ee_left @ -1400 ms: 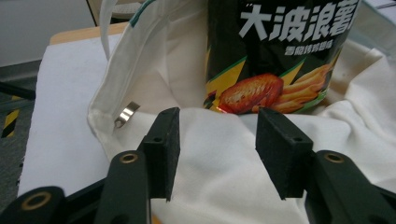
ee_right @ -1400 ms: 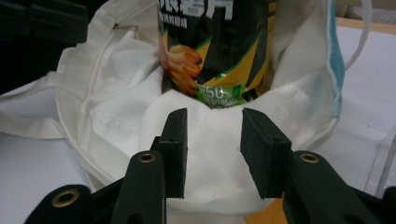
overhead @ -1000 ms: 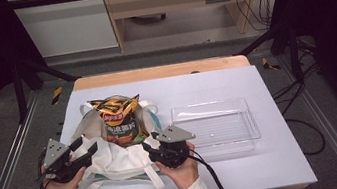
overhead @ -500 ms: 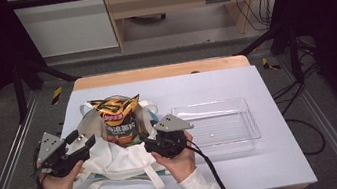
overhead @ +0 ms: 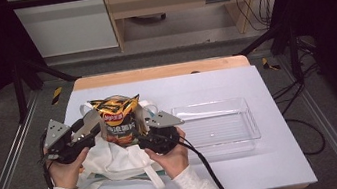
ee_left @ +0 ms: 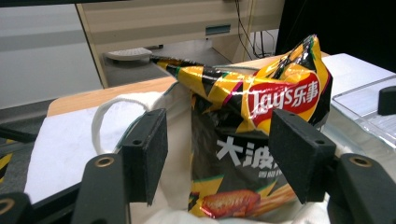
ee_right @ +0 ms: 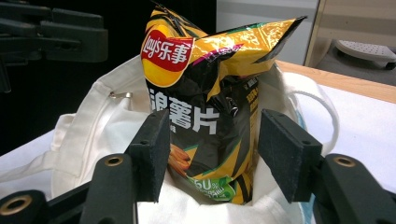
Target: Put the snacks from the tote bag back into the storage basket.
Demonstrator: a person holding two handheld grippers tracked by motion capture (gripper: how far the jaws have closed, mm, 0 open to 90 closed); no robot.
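Note:
A yellow and black bag of chips (overhead: pixel 118 119) stands upright inside a white cloth tote bag (overhead: pixel 111 161) on the white table. My left gripper (overhead: pixel 92 130) is at the tote's left side, open, and in its own view the chips bag (ee_left: pixel 261 121) stands beyond the gap between the jaws (ee_left: pixel 222 158). My right gripper (overhead: pixel 140 131) is at the tote's right side. Its jaws have just been opening. In the right gripper view (ee_right: pixel 219 156) the chips bag (ee_right: pixel 205 102) and the tote's cloth (ee_right: pixel 93 126) lie between the pads, which press on nothing.
A clear plastic tray (overhead: pixel 208 104) lies on the table right of the tote, close to my right hand; its corner (ee_left: pixel 364 102) is in the left gripper view. A wooden strip (overhead: pixel 158 72) edges the table's far side. Metal frame rails run along both sides.
Both hands have lifted and moved a little away from the person, toward the chips bag. The right gripper's jaws stand wider apart than before.

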